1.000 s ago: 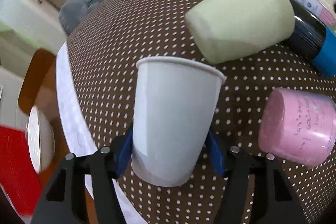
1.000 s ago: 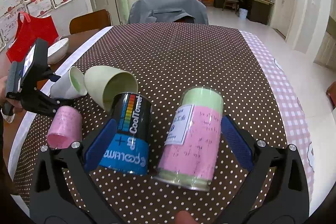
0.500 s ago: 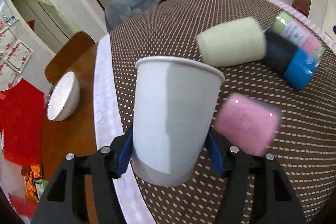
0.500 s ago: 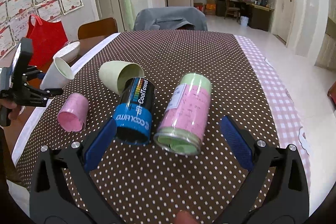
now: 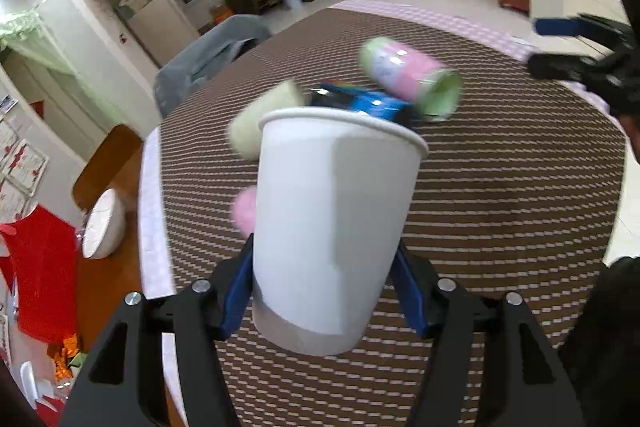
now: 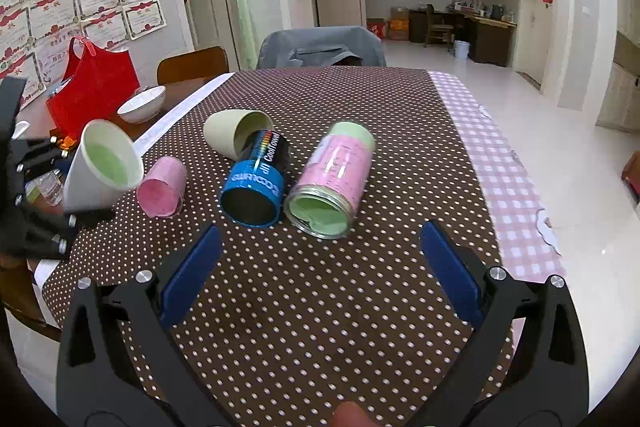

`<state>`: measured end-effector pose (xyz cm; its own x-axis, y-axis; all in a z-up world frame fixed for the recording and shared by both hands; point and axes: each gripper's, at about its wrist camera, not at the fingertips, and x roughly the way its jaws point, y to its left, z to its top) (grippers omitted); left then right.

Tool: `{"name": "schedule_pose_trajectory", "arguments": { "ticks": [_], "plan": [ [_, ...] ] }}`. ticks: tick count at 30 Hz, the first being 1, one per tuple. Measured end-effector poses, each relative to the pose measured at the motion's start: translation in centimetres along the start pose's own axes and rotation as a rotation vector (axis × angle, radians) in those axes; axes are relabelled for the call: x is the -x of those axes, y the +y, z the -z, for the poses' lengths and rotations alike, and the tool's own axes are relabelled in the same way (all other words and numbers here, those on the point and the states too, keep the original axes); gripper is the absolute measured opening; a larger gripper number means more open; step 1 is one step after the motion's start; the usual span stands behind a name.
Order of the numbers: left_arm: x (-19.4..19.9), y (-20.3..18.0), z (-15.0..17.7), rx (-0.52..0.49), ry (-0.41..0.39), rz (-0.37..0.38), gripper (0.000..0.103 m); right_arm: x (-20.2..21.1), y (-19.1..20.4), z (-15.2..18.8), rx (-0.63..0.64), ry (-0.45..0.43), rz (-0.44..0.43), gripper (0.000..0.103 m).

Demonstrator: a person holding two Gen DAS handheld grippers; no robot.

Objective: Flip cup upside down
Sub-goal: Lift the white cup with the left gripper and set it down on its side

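Note:
A white paper cup (image 5: 328, 227) is held near its base between the blue pads of my left gripper (image 5: 322, 291), lifted above the table's left side. In the right wrist view the cup (image 6: 100, 171) is tilted with its mouth facing right and a green inside. My right gripper (image 6: 316, 267) is open and empty over the near part of the dotted brown tablecloth (image 6: 320, 307). It also shows at the far right of the left wrist view (image 5: 580, 63).
On the table lie a pink cup (image 6: 164, 185), a pale green cup (image 6: 228, 137), a blue and black can (image 6: 256, 183) and a pink-labelled jar (image 6: 336, 175). A white bowl (image 6: 142, 103) and a red bag (image 6: 94, 83) stand at the left. A grey-covered chair (image 6: 320, 47) is at the far end.
My left gripper has lifted the white cup higher and tilted it up, so the table dropped away in its view. My right gripper has pulled back from the can and jar.

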<state>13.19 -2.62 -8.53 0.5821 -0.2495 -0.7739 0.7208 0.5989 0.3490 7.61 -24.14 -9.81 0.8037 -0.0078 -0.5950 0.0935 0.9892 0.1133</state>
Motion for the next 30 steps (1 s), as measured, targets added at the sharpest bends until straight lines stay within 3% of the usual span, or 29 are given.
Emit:
{"name": "schedule_pose_trajectory", "arguments": {
  "ticks": [11,20,24,30],
  "plan": [
    [-2.4,-7.3,0.0,-0.086,0.048,0.138,0.062,0.5,-1.8,1.6,-0.035,0.022,0.003,0.097],
    [-3.8,-11.1,-0.3,-0.154,0.075,0.169,0.063,0.6,-2.9,2.1,-0.054,0.032,-0.001,0.097],
    [-3.8,-11.5,-0.5,-0.137,0.03,0.111,0.086,0.8,-2.7,2.1,-0.055,0.03,-0.003,0.097],
    [-2.0,-10.4,-0.4,-0.042,-0.05,0.086,0.09,1.1,-2.8,1.9,-0.06,0.023,-0.009,0.097]
  ]
}}
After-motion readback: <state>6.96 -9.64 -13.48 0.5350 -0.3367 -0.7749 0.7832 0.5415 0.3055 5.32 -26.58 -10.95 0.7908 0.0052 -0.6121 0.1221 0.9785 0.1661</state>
